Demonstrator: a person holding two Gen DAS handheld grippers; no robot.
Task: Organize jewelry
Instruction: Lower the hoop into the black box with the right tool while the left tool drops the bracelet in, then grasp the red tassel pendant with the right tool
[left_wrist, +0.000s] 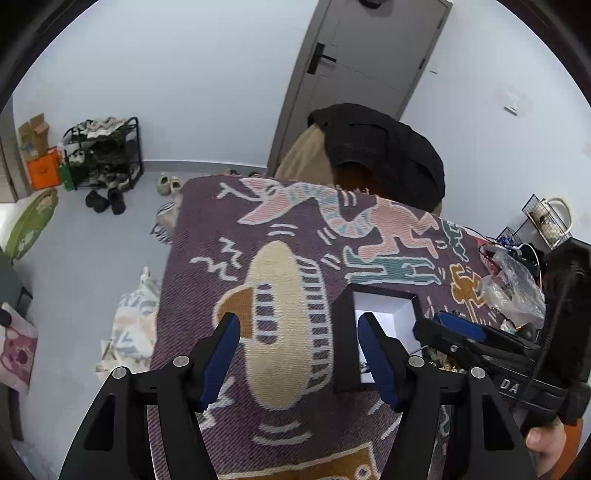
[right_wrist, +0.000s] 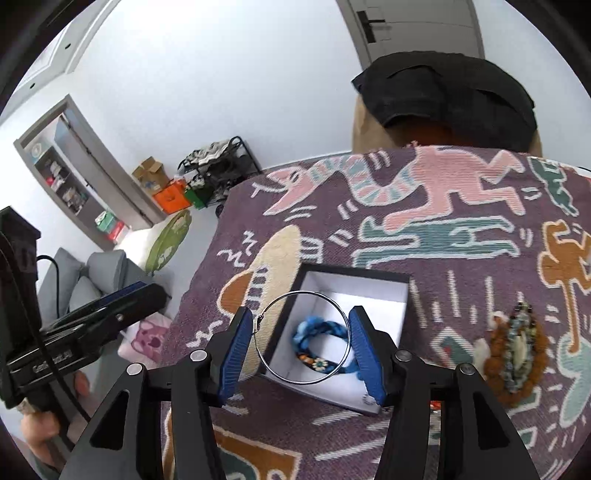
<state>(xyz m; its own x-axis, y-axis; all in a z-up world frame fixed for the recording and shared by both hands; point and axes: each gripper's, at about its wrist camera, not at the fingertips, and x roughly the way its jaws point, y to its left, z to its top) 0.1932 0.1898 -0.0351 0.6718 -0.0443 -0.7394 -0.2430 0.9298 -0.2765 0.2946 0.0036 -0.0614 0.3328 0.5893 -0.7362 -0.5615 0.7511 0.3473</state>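
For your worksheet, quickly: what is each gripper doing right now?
Left gripper: open, nothing between its pads.
Right gripper: shut on the silver hoop, above the box.

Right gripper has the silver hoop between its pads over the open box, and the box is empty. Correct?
Not quite. The right gripper does hold the hoop between its pads over the open box, but the box isn't empty: a blue braided bracelet lies inside. The right wrist view shows it.

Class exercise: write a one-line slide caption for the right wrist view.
Right gripper holds a silver hoop over the open box, where a blue bracelet already lies.
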